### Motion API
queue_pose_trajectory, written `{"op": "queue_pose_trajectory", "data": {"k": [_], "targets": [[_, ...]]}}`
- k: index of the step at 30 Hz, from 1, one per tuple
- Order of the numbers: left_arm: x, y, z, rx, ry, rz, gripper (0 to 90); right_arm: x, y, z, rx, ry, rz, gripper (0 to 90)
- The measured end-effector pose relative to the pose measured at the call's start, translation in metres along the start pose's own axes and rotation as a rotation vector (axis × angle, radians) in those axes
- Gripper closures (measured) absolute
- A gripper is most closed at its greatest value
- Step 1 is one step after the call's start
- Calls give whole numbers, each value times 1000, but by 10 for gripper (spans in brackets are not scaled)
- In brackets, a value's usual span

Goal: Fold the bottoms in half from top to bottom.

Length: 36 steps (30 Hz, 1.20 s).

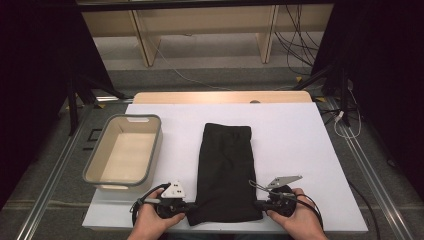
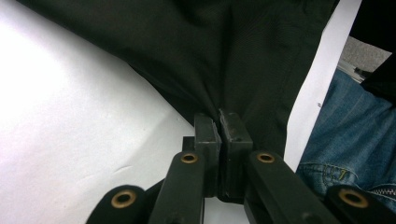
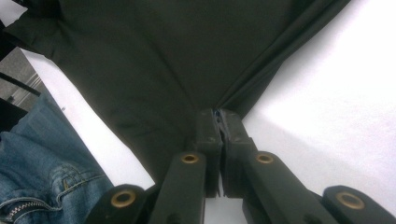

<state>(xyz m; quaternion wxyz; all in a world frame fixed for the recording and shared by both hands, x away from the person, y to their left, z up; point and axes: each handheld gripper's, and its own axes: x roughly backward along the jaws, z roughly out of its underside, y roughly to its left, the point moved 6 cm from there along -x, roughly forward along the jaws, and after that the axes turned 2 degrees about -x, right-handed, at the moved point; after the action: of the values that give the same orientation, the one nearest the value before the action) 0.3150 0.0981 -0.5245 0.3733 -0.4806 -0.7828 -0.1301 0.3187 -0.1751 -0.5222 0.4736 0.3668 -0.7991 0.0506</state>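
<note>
At the near edge of the white table top (image 1: 300,135), the left gripper (image 1: 187,206) and the right gripper (image 1: 258,204) are each clamped on a near corner of the black garment (image 1: 225,165), jaws pinched tight with a fold of cloth between them, as both gripper views show close up. The garment lies flat in the middle of the table top, folded long, its far end pointing away from the person. It looks light, limp and thin, likely to sag and slide; the corners and hems give the surest hold. Left of the garment, apart from it, sits a grey bin (image 1: 95,165), empty
</note>
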Motion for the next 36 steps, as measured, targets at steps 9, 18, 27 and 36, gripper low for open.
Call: {"op": "queue_pose_trajectory", "data": {"k": [9,18,27,36], "targets": [[2,-3,3,-9,18,6,867,1,5,3,18,21,-11,886],[5,-6,4,-16,27,14,849,4,8,7,18,37,-27,881],[16,11,-16,-20,-72,-98,333,14,-12,-5,-26,-90,-14,634],[14,31,-35,-3,-113,-139,160,22,-42,-24,-10,-280,49,405]]}}
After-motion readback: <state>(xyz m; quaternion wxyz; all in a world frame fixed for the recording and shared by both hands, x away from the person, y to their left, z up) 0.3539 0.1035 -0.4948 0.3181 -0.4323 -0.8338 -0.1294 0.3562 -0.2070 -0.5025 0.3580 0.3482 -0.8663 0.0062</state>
